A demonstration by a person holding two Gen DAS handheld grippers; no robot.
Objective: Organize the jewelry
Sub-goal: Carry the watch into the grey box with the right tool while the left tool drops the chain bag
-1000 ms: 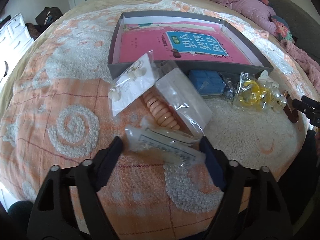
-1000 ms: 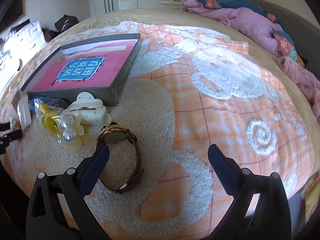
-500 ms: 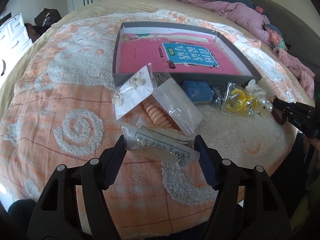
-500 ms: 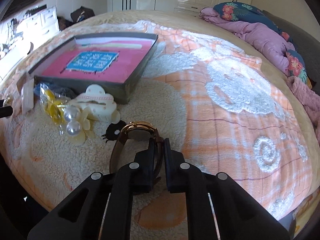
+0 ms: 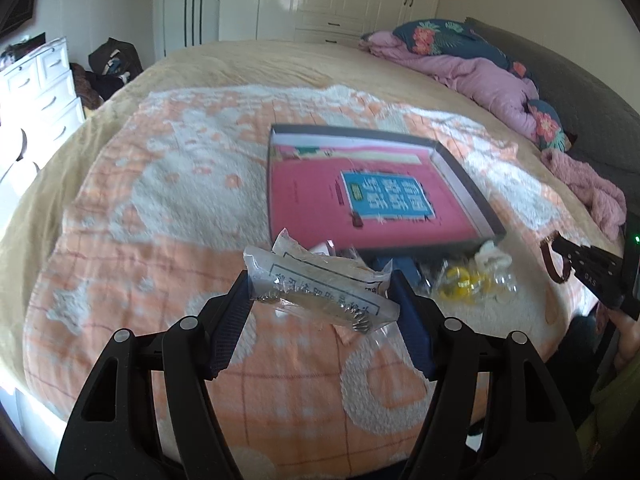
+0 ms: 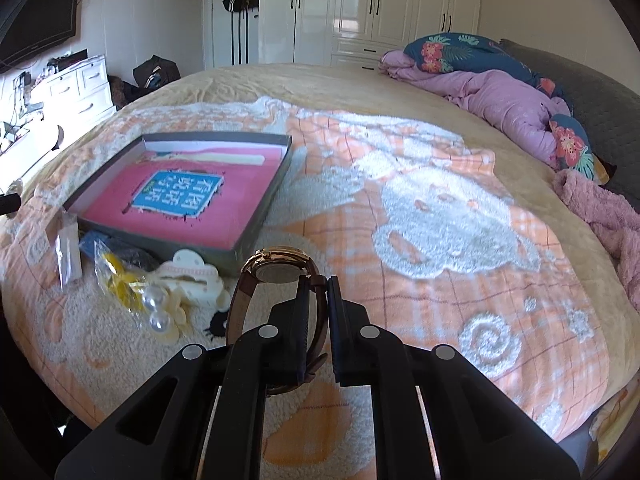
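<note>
A clear plastic bag with a metal chain (image 5: 320, 286) is clamped lengthwise between the fingers of my left gripper (image 5: 320, 304) and hangs above the bedspread. My right gripper (image 6: 318, 286) is shut on the brown strap of a gold-cased watch (image 6: 276, 268), which is lifted off the blanket. The left wrist view shows that right gripper (image 5: 588, 274) at the far right with the watch strap (image 5: 554, 260). A grey box (image 6: 256, 216) holding a pink book lies just beyond both grippers; its grey box wall (image 5: 468, 196) also shows in the left wrist view.
On the fleece in front of the box lie a cream hair claw (image 6: 196, 278), a bag of yellow pieces (image 6: 116, 278), pearl clips (image 6: 158, 308), a small clear bag (image 6: 68, 248) and a blue item (image 6: 92, 240). Purple bedding (image 6: 508, 108) is heaped at the far right.
My left gripper closed in on the chain bag and raised it off the bed. The right gripper shut on the watch strap and lifted the watch upright.
</note>
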